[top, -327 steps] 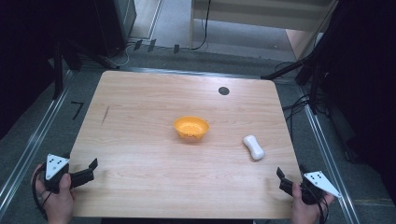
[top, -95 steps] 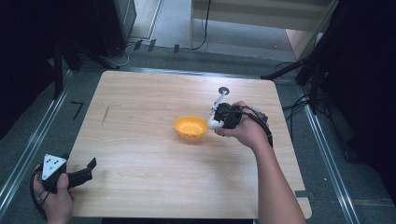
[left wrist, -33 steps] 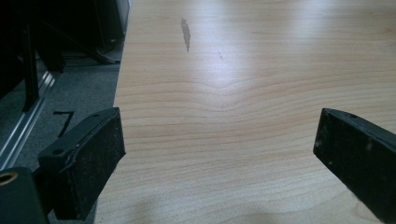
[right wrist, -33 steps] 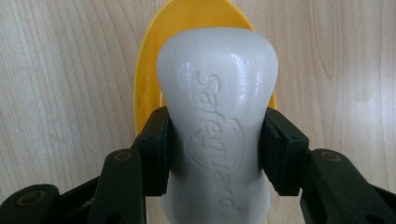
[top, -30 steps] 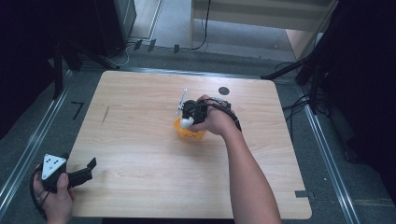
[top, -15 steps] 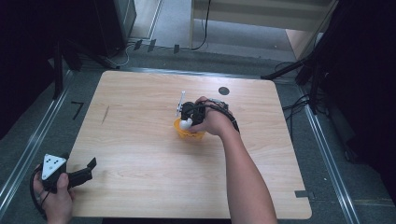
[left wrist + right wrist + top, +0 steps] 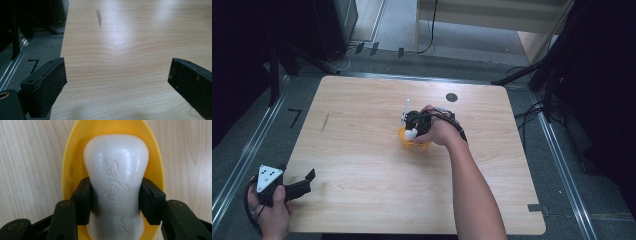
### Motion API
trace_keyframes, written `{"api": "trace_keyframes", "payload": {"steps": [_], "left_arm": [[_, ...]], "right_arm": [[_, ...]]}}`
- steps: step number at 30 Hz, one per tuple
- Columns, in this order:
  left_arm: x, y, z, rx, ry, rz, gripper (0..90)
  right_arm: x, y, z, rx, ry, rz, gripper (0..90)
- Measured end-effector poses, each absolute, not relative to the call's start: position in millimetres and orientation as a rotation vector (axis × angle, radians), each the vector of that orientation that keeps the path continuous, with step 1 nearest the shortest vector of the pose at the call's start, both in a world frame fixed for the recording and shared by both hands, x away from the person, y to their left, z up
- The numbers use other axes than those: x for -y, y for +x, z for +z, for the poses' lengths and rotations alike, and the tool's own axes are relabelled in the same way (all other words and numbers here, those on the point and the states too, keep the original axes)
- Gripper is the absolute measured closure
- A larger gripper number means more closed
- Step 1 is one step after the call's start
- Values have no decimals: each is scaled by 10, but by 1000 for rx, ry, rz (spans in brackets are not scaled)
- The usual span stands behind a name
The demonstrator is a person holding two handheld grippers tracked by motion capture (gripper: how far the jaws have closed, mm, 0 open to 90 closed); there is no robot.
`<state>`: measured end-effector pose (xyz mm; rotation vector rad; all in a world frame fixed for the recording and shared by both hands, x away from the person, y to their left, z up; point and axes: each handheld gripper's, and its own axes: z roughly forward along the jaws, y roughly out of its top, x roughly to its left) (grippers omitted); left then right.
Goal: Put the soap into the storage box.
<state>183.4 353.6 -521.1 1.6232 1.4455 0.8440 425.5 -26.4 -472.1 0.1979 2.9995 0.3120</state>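
Gripping the white soap bar at its narrowed waist, our right gripper has both black pads pressed flat against the bar's sides, one on each flank. The bar carries raised lettering along its face and sits directly over the hollow of the yellow bowl, whose rim frames it on either side; we cannot tell whether the bar's far end touches the bowl's floor. From the high view we see the same soap bar and right gripper over the bowl near the middle of the wooden table. Our left gripper rests well apart at the table's near left corner, its jaws spread wide with only bare wood between them. A small black disc lies toward the far edge.
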Motion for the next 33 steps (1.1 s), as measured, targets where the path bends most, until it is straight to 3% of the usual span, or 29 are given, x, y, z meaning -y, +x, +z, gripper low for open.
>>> {"api": "trace_keyframes", "payload": {"steps": [5, 19, 33], "left_arm": [[-3537, 1834, -5211, -1446, 1622, 844, 22], [-3536, 1835, -5211, -1444, 1627, 845, 22], [-3533, 1834, -5211, -1445, 1627, 849, 22]], "right_arm": [[329, 4271, -4658, -2979, 251, 381, 448], [630, 4221, -4402, -2922, 354, 512, 447], [1039, 4129, -4400, -2898, 554, 590, 401]]}}
